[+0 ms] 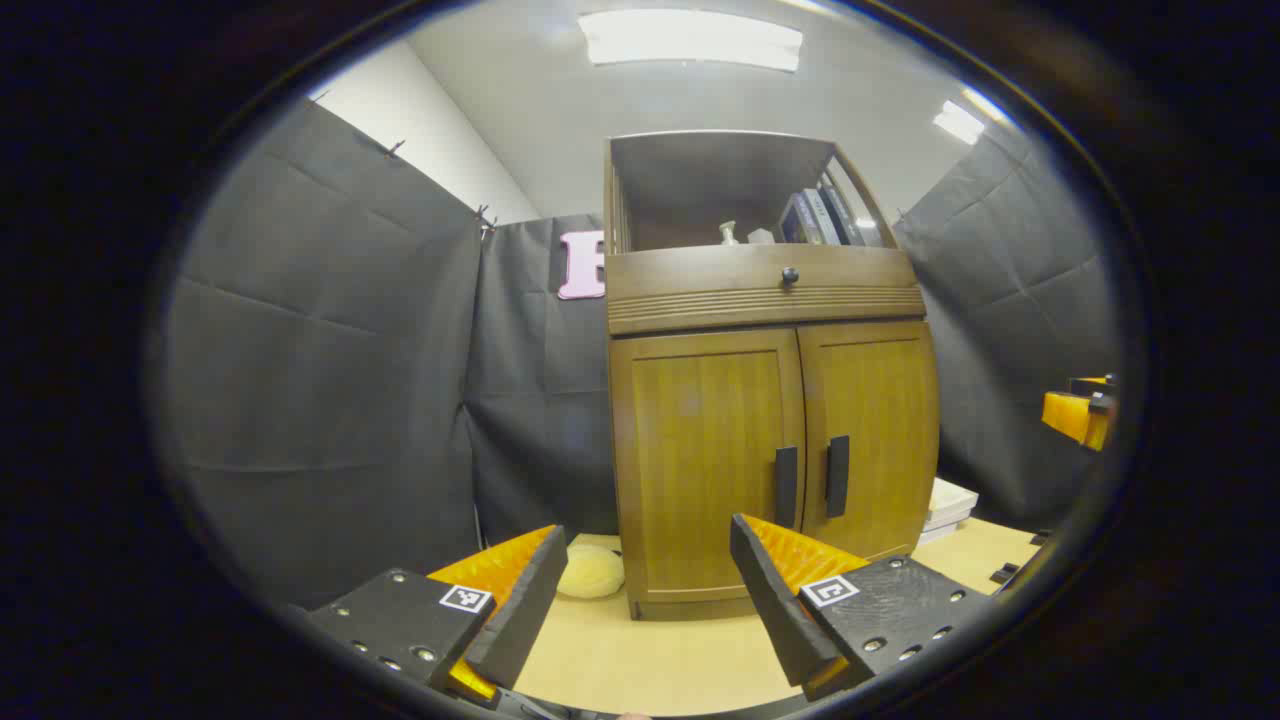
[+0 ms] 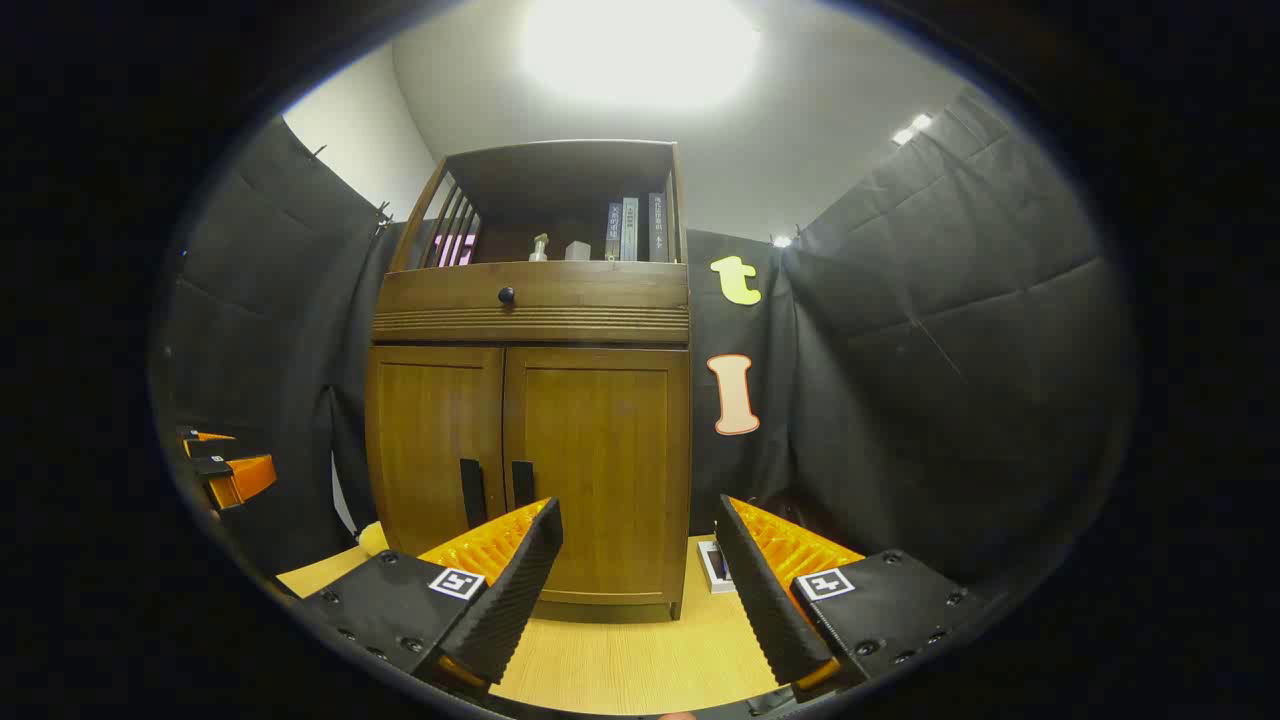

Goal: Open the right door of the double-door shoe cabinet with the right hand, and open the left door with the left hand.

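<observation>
A brown wooden shoe cabinet (image 1: 765, 300) stands on the light floor with both doors closed. Its left door (image 1: 700, 450) and right door (image 1: 875, 430) carry dark vertical handles (image 1: 786, 487) (image 1: 837, 475) side by side at the centre seam. My left gripper (image 1: 640, 590) is open, some way in front of the cabinet and left of the handles. In the right gripper view the same cabinet (image 2: 530, 310) shows its right door (image 2: 600, 460) and handle (image 2: 522, 485). My right gripper (image 2: 640, 570) is open, well short of the doors.
An open shelf on top holds books (image 1: 820, 215) and small bottles (image 2: 540, 247); a drawer with a round knob (image 1: 789, 274) sits below it. A pale round cushion (image 1: 590, 570) lies left of the cabinet, flat white items (image 1: 950, 500) to its right. Black cloth walls surround.
</observation>
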